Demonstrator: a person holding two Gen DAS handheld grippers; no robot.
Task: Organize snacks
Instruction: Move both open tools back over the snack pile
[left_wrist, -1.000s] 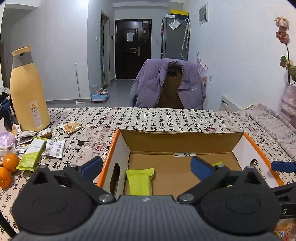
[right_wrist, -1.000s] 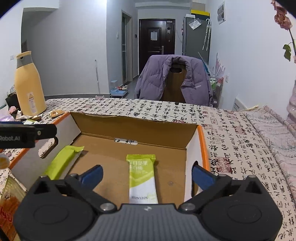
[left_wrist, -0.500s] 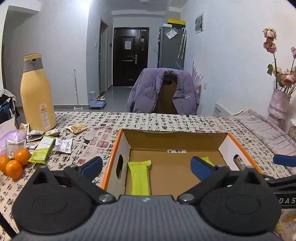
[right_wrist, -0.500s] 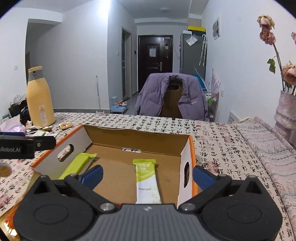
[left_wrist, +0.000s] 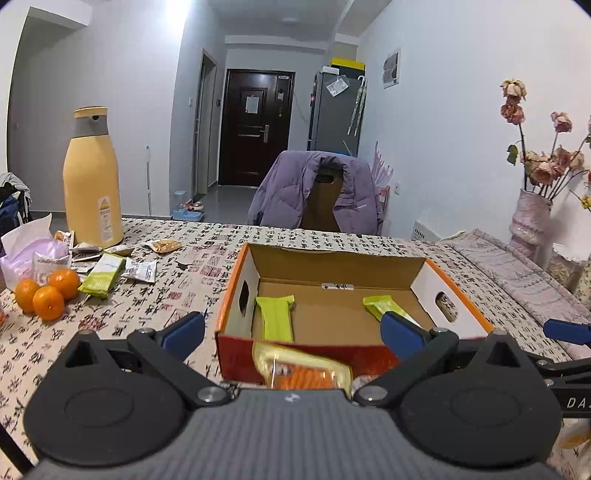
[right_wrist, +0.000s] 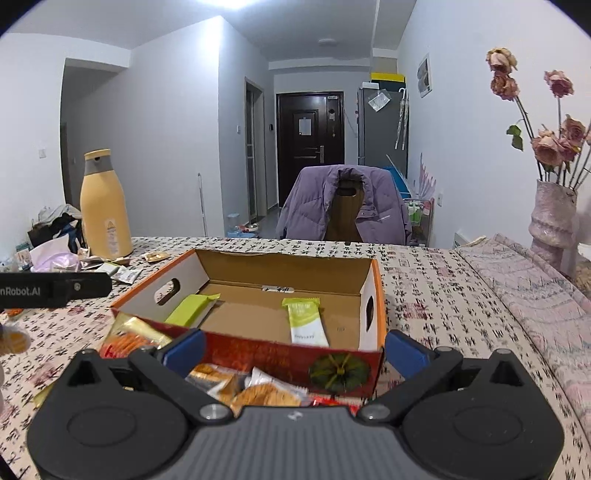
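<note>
Both hand-held grippers sit pulled back at the near edge of the worktop (left_wrist: 155, 295), aimed at the cardboard box (left_wrist: 334, 266). Left hand-held gripper (left_wrist: 291, 328) is spread wide, nothing between the blue pads. Right hand-held gripper (right_wrist: 293, 345) is also spread, empty.

Box holds two green bars: one along the left wall (left_wrist: 275, 317), one toward the right (right_wrist: 306, 320), lying flat, well apart.

Loose snacks not yet boxed: orange-yellow packet (left_wrist: 303, 371) just in front of the box's near wall, between my left pads; a cluster of cracker packets (right_wrist: 255, 387) right under my right hand-held gripper; another green bar (left_wrist: 100, 275) and small white sachets (left_wrist: 140, 270) far left near the oranges (left_wrist: 46, 295) and the yellow flask (left_wrist: 92, 177).

Step in hand, I judge: pick the next loose packet. Nearest is the orange-yellow one. Do it well: drop the left pads low, straddle the packet across its short side, close on the sealed edge, not the puffy middle, so contents don't crush. Lift clear over the near wall before moving forward. Packet partly hidden by my gripper body, so its true orientation is probably crosswise, not certain. Lay it flat beside the bars.
</note>
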